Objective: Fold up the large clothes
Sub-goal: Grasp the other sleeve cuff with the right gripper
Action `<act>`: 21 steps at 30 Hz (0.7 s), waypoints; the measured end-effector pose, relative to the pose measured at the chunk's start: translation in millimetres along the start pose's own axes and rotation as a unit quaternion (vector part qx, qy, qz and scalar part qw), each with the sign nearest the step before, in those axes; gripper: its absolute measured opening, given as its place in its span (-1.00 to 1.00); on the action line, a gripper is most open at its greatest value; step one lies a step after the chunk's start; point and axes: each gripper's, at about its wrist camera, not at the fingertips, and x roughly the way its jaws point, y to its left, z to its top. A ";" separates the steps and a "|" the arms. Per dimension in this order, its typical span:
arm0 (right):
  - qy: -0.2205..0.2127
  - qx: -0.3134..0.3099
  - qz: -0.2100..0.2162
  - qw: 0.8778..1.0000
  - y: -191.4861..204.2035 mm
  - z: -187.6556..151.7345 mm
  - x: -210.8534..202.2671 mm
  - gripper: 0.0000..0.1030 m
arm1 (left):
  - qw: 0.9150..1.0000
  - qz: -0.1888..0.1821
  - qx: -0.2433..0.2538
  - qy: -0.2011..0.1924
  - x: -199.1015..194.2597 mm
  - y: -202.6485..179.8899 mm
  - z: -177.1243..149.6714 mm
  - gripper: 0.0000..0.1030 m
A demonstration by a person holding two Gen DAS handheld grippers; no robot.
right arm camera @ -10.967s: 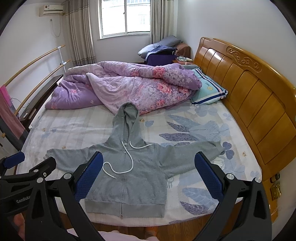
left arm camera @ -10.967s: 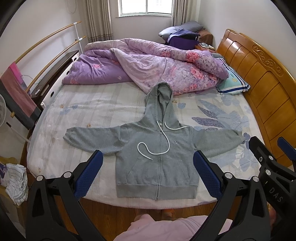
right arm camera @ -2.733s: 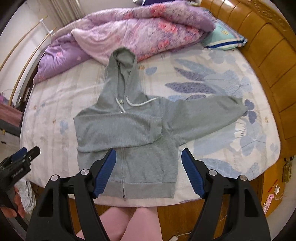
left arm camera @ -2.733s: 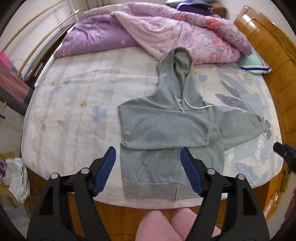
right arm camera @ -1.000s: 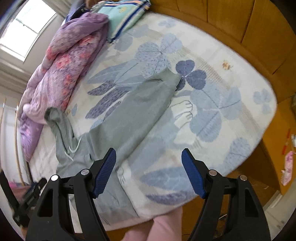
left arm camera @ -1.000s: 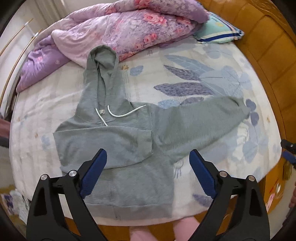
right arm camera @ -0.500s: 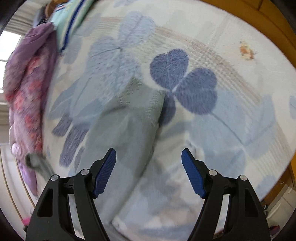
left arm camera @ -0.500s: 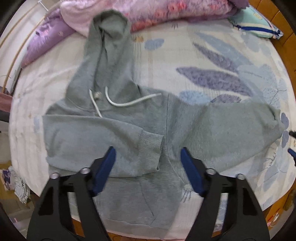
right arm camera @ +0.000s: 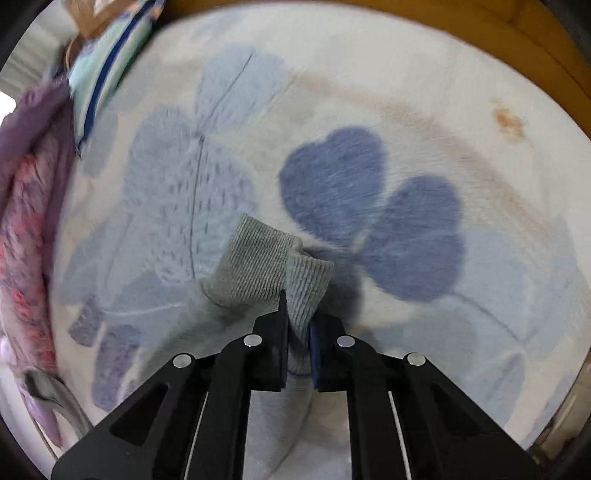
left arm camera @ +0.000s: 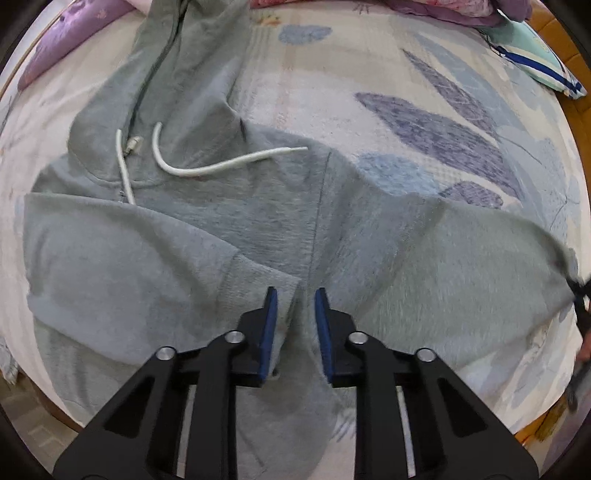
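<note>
A grey zip hoodie (left arm camera: 258,206) lies flat on the bed, hood toward the far side, white drawstring (left arm camera: 221,166) across the chest. One sleeve (left arm camera: 110,266) is folded across the front; the other sleeve (left arm camera: 461,266) stretches right. My left gripper (left arm camera: 295,317) is pressed low on the hoodie, its jaws nearly shut around a ridge of fabric beside the armpit seam. My right gripper (right arm camera: 297,332) is shut on the ribbed cuff (right arm camera: 266,266) of the stretched sleeve; it shows small at the right edge of the left wrist view (left arm camera: 580,291).
The bedsheet (right arm camera: 369,206) has blue leaf prints. A purple floral quilt (right arm camera: 26,206) and a striped pillow (right arm camera: 103,62) lie at the far side. The wooden bed frame (right arm camera: 480,33) runs along the right edge.
Both grippers dropped onto the hoodie and closed: the right from open above the cuff to clamped on it, the left from open above the chest to pinching fabric near the armpit.
</note>
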 end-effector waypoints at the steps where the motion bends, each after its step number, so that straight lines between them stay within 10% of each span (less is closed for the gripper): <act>1: -0.007 0.007 -0.007 1.000 -9.9 0.3 -7.1 -0.85 | 1.000 -0.002 0.004 -0.001 3.2 -2.8 0.1 -0.64; 13: 0.012 -0.030 -0.106 0.994 -66.2 -40.4 0.4 -0.86 | 0.999 -0.031 0.008 0.019 55.1 -16.4 -1.3 -0.85; 21: -0.045 -0.065 -0.035 0.996 -20.2 -40.7 -76.1 -0.86 | 0.999 -0.023 0.030 0.005 56.2 -22.8 -7.6 -0.86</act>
